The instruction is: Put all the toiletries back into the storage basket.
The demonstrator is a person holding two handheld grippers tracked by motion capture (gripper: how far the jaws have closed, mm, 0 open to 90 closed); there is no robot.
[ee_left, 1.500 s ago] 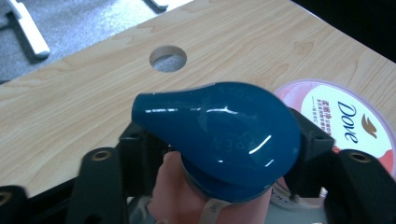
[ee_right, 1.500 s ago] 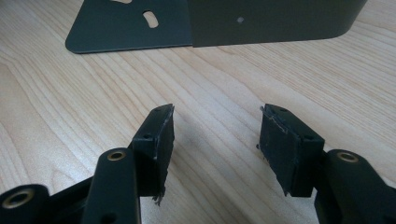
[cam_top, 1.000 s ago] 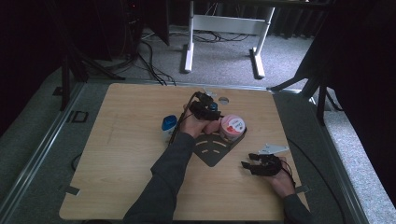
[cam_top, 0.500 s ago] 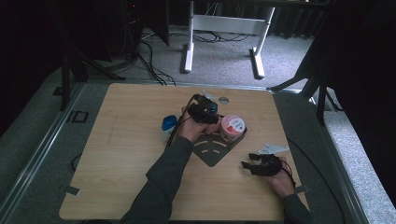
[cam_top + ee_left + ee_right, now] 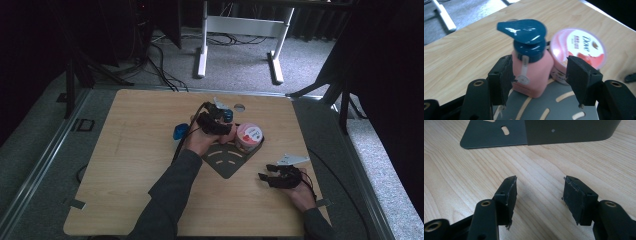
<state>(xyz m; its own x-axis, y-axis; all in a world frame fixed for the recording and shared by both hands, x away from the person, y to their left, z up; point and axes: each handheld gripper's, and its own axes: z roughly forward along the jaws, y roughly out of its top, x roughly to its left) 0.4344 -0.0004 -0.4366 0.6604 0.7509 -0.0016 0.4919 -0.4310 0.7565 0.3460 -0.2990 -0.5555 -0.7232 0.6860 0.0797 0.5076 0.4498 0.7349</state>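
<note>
Left gripper [image 5: 540, 75]: jaws closing around pink pump bottle [image 5: 531, 72], right pad apart. Jar [image 5: 580, 47] at bottle's 2 o'clock. Right gripper [image 5: 539, 195]: wide, empty, over table [image 5: 461, 182].

Hidden, cropped and unreadable parts

In the high view the pink pump bottle [image 5: 223, 121] sits at centre frame mostly behind the left gripper [image 5: 214, 123], with just its blue top showing, and the blue object [image 5: 180, 132] left of the hand is too small to identify. In the left gripper view the Dove jar [image 5: 577, 50] at upper right is partly behind the bottle and the right-hand jaw, its small print blurred. The grey bookend [image 5: 541, 131] runs off the top edge of the right gripper view.
</note>
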